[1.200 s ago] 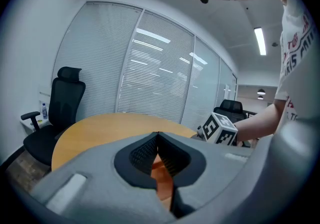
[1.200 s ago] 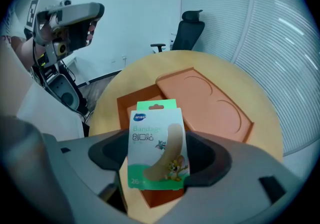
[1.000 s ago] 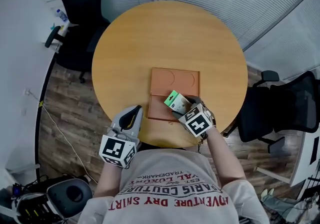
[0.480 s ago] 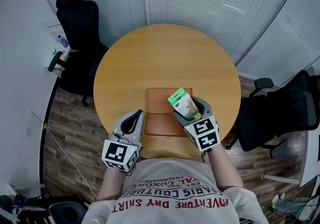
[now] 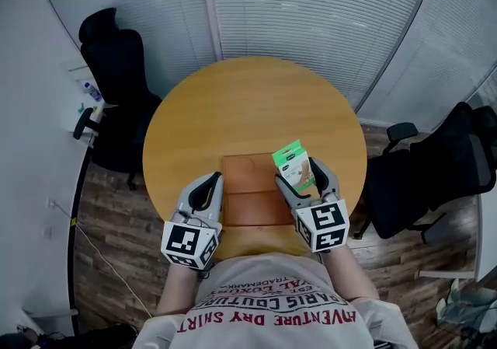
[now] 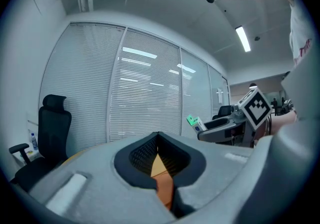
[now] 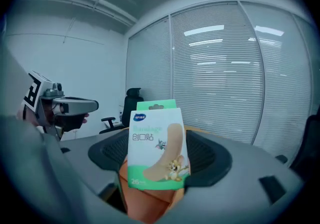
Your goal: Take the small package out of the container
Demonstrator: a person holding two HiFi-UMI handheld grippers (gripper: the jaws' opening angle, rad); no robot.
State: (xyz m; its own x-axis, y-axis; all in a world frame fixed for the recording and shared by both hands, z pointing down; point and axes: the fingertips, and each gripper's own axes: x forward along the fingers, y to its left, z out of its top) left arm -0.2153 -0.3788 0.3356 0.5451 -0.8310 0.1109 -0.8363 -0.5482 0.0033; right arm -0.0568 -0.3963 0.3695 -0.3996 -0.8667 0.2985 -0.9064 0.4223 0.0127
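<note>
A flat brown container (image 5: 247, 198) lies at the near edge of the round wooden table (image 5: 248, 106). My right gripper (image 5: 300, 175) is shut on the small package (image 5: 293, 164), a green-and-white box of plasters, held upright above the container's right edge. In the right gripper view the package (image 7: 157, 143) stands between the jaws, with the container (image 7: 150, 205) below. My left gripper (image 5: 206, 189) is shut on nothing beside the container's left edge. In the left gripper view the container (image 6: 163, 185) shows through the jaw gap, with the package (image 6: 195, 121) at the right.
A black office chair (image 5: 116, 68) stands left of the table and another (image 5: 435, 169) at the right. Window blinds (image 5: 311, 5) close the far side. The floor is dark wood planks.
My right gripper has carried the package up and to the right, from over the container's middle to its right edge. The left gripper has stayed beside the container.
</note>
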